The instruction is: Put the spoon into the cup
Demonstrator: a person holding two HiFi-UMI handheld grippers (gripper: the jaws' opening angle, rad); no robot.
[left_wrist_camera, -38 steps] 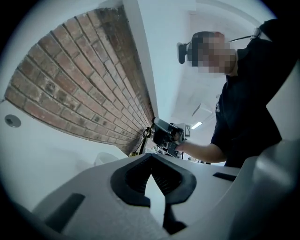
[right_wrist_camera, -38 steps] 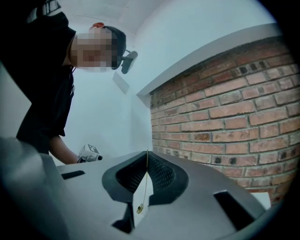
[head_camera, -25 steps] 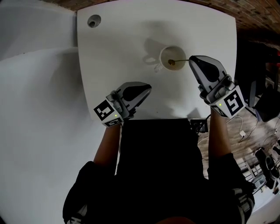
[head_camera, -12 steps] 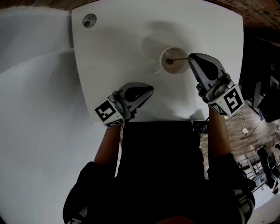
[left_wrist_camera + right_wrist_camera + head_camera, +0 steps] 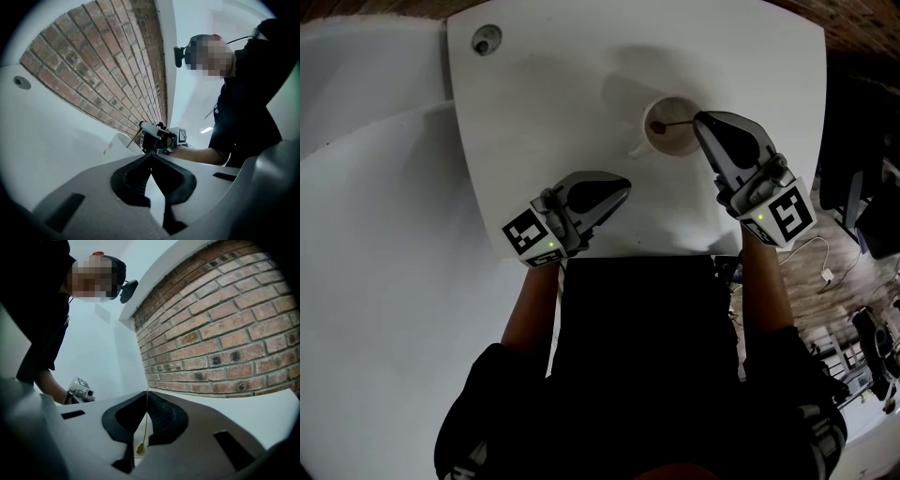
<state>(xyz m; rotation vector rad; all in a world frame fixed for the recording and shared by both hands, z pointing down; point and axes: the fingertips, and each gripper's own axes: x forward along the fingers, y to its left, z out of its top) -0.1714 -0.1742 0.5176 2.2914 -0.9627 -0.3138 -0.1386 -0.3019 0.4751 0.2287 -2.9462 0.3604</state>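
Standing on a white table (image 5: 544,112) by a brick wall (image 5: 225,333), the cup (image 5: 673,141) is entered by the spoon (image 5: 678,123), clamped in the R gripper (image 5: 701,120); L gripper (image 5: 623,186) jaws are pressed together, empty.

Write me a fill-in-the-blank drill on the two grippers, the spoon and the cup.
1. The right gripper pinches the spoon by its ____.
2. The spoon's bowl is ____ the cup.
3. The left gripper holds ____.
Missing words: handle; inside; nothing.
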